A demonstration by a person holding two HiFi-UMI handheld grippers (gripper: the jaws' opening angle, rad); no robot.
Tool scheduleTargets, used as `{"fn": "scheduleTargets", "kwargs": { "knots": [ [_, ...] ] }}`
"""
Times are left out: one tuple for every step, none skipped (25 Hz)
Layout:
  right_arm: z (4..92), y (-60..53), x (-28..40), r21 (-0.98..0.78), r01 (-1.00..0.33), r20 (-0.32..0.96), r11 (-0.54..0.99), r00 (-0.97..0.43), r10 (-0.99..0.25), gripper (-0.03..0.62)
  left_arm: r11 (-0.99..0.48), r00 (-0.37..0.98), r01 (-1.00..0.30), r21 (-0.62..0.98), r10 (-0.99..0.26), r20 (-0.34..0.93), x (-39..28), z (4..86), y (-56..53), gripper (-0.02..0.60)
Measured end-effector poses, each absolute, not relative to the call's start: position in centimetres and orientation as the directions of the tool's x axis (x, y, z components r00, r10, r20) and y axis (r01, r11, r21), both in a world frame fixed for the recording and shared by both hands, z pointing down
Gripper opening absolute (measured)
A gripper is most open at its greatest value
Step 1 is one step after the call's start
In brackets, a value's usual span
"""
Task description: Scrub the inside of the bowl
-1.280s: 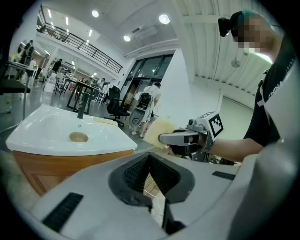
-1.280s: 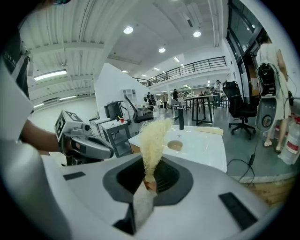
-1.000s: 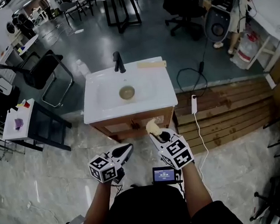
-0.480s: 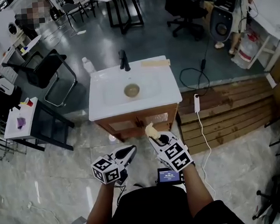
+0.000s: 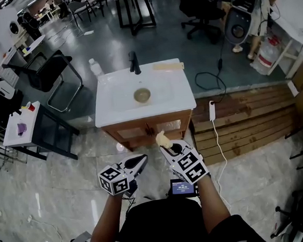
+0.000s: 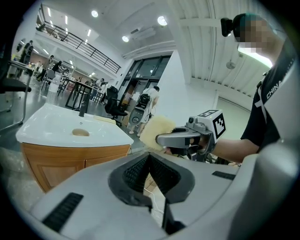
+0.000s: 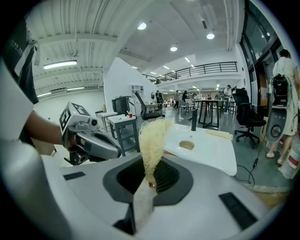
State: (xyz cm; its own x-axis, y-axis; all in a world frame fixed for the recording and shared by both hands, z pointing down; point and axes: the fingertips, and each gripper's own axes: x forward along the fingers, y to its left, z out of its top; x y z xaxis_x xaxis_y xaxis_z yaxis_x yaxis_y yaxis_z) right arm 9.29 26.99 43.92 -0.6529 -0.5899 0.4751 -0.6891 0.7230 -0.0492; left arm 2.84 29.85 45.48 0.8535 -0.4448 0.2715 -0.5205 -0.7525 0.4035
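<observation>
Little has changed over the last second. In the head view the white-topped bench has drifted slightly toward 3 o'clock, and a bottle at its 10 o'clock corner has come fully into sight. Both grippers sit almost where they were, low in the frame near the person's body. The bowl, a small tan one, rests in the bench's basin just below the dark faucet, at 12 o'clock from the grippers and well apart from them. The right gripper is pinching a pale yellow fibrous scrubber low down, and the tuft rises above the jaws and points toward the bench. The left gripper has its jaws pressed together with nothing between them, at 9 o'clock of the right one. For the task this probably means scrubbing has not begun: the scrubber is in hand, but the whole reach to the bowl is still to come. The left gripper would likely need to open if it is to steady the bowl's rim.
</observation>
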Motion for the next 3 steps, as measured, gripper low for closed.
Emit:
{"fn": "scheduleTargets", "kwargs": {
  "knots": [
    [43.86,26.95,9.22,-0.047,-0.688,0.475,0.724,-0.653,-0.590,0.040,-0.752,0.854,-0.519,0.407,-0.442,0.274,2.86,45.57,29.88,0.003],
    [43.82,26.92,9.14,-0.045,-0.687,0.475,0.725,-0.653,-0.590,0.040,-0.751,0.855,-0.518,0.409,-0.439,0.276,2.87,45.66,29.91,0.003],
    [43.78,26.89,9.07,-0.042,-0.686,0.475,0.726,-0.653,-0.590,0.040,-0.751,0.855,-0.518,0.410,-0.438,0.279,2.88,45.76,29.94,0.003]
  ]
}}
